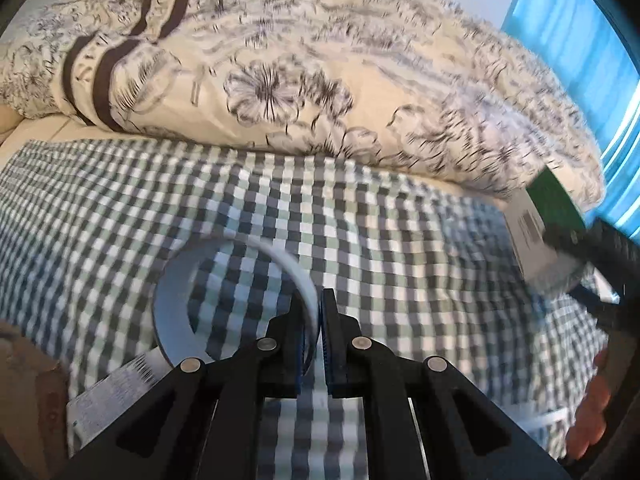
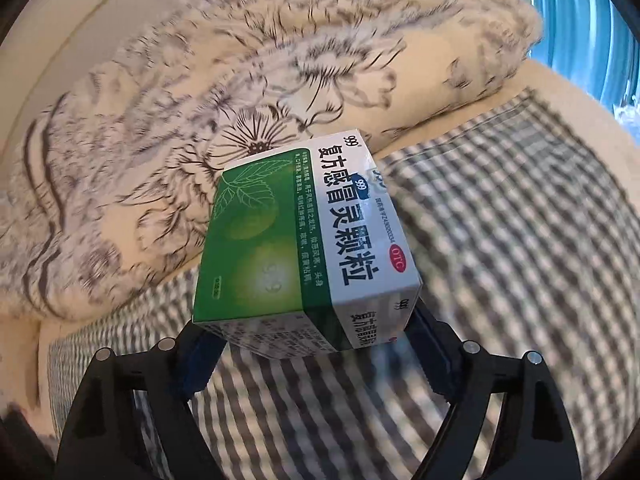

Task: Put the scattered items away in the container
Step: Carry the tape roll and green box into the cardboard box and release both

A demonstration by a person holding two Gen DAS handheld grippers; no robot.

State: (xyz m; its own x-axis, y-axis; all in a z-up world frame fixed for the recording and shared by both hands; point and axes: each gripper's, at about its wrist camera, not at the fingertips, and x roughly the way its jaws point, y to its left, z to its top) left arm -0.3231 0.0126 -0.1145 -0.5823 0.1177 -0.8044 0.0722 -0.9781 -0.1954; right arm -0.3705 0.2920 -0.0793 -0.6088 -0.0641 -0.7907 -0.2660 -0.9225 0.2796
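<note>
Both loads are up over the checked blanket (image 1: 360, 216): left hand-held gripper (image 1: 320, 320) pinched almost closed on the white tape ring (image 1: 176, 300), right hand-held gripper (image 2: 316, 344) spread wide clamping the green medicine box (image 2: 304, 240) — keep both squeezes firm, container unseen.

The left gripper (image 1: 318, 320) is seen with its jaws drawn nearly together, clamped on a thin white ring (image 1: 176, 300). The right gripper (image 2: 316, 344) is held with its jaws spread wide, pressed against both sides of a green and white box (image 2: 304, 240), which is carried aloft.
</note>
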